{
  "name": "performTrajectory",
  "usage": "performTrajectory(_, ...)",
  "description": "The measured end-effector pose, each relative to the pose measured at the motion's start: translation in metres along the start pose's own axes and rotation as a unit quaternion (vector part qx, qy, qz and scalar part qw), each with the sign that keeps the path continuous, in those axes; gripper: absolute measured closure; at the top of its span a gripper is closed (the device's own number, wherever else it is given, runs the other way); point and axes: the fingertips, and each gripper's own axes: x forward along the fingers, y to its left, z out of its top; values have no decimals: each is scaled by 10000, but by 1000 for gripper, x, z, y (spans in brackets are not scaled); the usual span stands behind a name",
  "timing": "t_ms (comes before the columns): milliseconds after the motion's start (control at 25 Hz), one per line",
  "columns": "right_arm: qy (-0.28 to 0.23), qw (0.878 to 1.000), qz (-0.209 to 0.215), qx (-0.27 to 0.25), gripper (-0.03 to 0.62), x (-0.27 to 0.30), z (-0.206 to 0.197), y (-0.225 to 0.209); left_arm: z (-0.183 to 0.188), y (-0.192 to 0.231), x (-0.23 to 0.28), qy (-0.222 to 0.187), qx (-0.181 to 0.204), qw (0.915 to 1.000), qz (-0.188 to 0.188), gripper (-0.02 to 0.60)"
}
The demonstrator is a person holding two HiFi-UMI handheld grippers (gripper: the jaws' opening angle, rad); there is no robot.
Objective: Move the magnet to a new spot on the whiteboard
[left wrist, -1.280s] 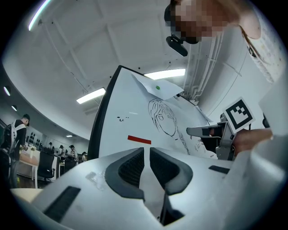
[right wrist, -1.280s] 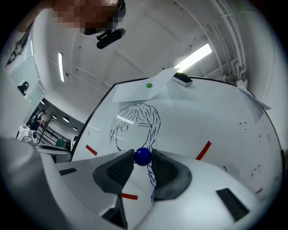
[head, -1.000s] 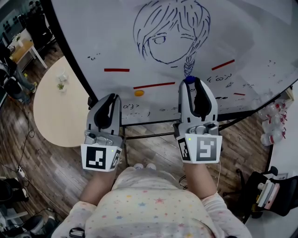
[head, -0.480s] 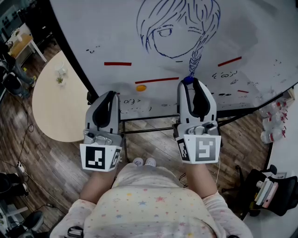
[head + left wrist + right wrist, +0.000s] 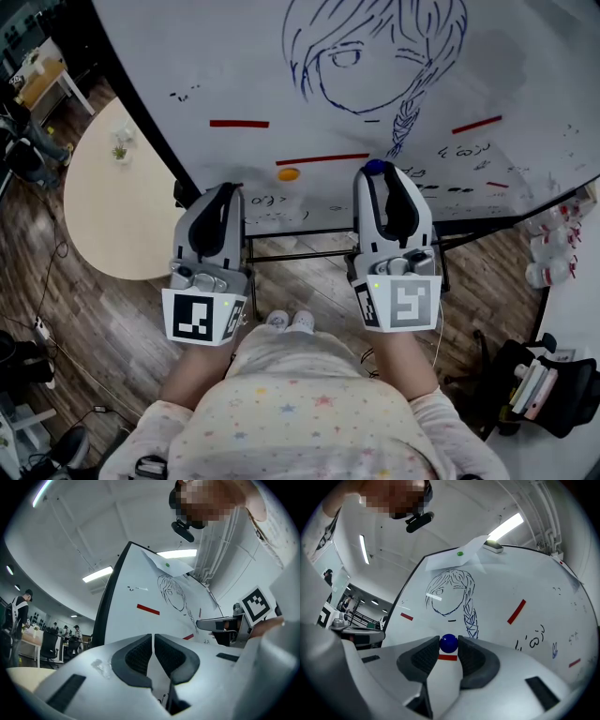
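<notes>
Right gripper view: my right tongs (image 5: 448, 649) pinch the blue magnet (image 5: 449, 642) at their tips, near the whiteboard (image 5: 501, 588) ahead. My left tongs (image 5: 153, 641) are closed on nothing. Grab done, I judge; setting it on a new spot remains.

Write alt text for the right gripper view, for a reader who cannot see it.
The right gripper has its jaws shut on a round blue magnet, held up before a whiteboard. The board bears a blue sketch of a head with a braid and short red strips.

Wood floor (image 5: 80, 319), round beige table (image 5: 122, 225)
</notes>
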Motion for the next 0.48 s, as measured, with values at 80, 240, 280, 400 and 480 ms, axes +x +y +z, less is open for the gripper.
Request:
performTrajectory(80,44,10000,37,16,471,1,-4,3,-3,1,-1,38,-7,10000,12,555)
performTrajectory(240,165,9998,85,45,471,2,-16,7,-8,3,-2,92,-28,9999,45,555)
performTrajectory(280,194,9998,96,54,471,3,-19,8,-9,3,-2,105,-37,9999,54,555)
performTrajectory(400,260,9995,149,51,471,4,-25,12,-12,5,-3,139,-51,9999,77,555)
performTrajectory(480,293,9994,193,51,471,6,-29,16,-15,6,-4,164,-60,9998,94,555)
